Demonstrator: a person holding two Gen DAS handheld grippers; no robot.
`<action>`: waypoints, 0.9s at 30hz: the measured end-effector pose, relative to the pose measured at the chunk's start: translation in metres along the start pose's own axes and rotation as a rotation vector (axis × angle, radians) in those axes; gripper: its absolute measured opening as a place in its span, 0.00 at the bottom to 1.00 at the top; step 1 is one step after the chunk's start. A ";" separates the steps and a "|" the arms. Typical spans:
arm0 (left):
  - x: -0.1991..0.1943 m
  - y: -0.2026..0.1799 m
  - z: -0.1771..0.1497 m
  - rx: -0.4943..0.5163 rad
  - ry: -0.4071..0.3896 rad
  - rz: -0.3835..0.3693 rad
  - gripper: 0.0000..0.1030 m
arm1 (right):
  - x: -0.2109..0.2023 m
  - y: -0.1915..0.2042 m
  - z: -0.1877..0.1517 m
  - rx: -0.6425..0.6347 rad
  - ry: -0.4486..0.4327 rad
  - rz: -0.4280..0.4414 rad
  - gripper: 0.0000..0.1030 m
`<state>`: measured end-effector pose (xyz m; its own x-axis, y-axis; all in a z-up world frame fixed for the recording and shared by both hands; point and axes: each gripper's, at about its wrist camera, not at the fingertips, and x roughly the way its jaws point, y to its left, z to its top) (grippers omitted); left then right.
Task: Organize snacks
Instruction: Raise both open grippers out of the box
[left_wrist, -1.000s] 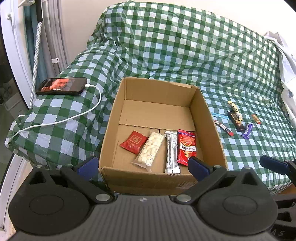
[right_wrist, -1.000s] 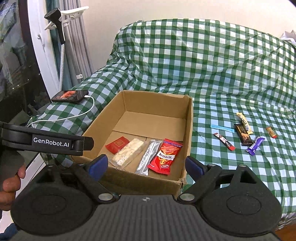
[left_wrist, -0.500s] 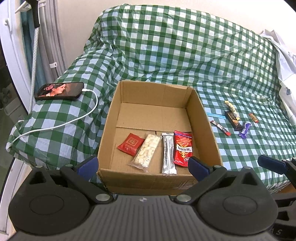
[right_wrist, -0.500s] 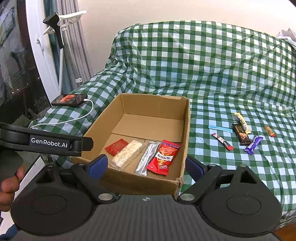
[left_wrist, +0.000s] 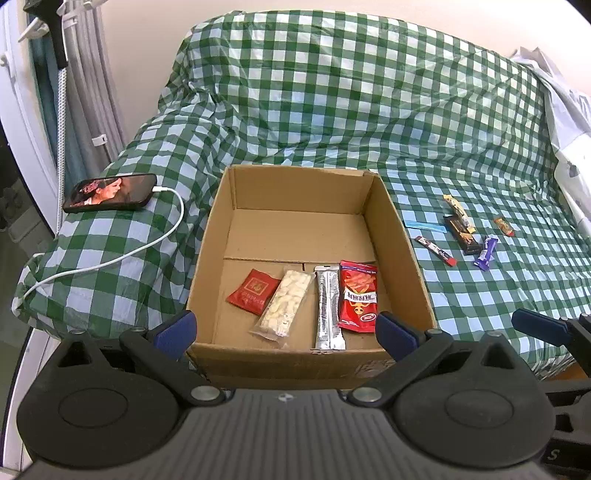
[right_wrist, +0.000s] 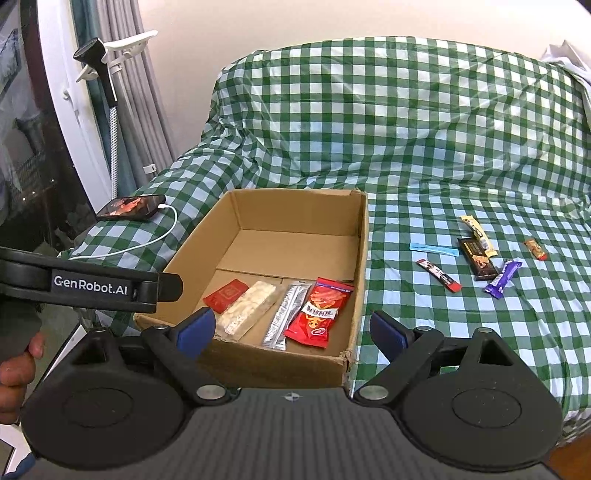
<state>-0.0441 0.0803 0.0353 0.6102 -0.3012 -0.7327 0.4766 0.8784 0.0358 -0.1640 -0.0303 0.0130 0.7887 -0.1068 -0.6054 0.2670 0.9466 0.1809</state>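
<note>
Left hand-held gripper (left_wrist: 284, 334) spread wide, nothing between its pads; right hand-held gripper (right_wrist: 291, 330) likewise spread and empty. Cardboard box (left_wrist: 406, 254) just ahead of both, holding four snack packets (left_wrist: 325, 302) in a row along its near wall. Six loose snacks (right_wrist: 476, 258) on the checked bed cover (right_wrist: 406, 147), ahead and right of the box.

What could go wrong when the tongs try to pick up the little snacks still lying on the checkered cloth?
The six small snacks, like the purple bar and the thin red stick, lie flat and close together on the soft checkered cloth, so the open right tongs might pinch cloth or nudge a neighbour. The black bar touches the yellow bar, so both might lift together. Dropping more into the cardboard box could mess up the neat row.
</note>
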 end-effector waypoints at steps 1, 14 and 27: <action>0.000 -0.001 0.001 0.003 0.001 0.000 1.00 | 0.000 -0.001 0.000 0.004 0.000 0.000 0.89; 0.002 -0.014 0.006 0.024 0.006 -0.006 1.00 | 0.001 -0.015 -0.004 0.044 -0.004 -0.014 0.89; 0.007 -0.027 0.012 0.043 0.008 -0.013 1.00 | 0.004 -0.028 -0.005 0.072 -0.003 -0.025 0.89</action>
<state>-0.0454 0.0504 0.0373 0.5985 -0.3095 -0.7389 0.5112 0.8577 0.0548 -0.1716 -0.0552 0.0017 0.7828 -0.1314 -0.6082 0.3261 0.9191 0.2211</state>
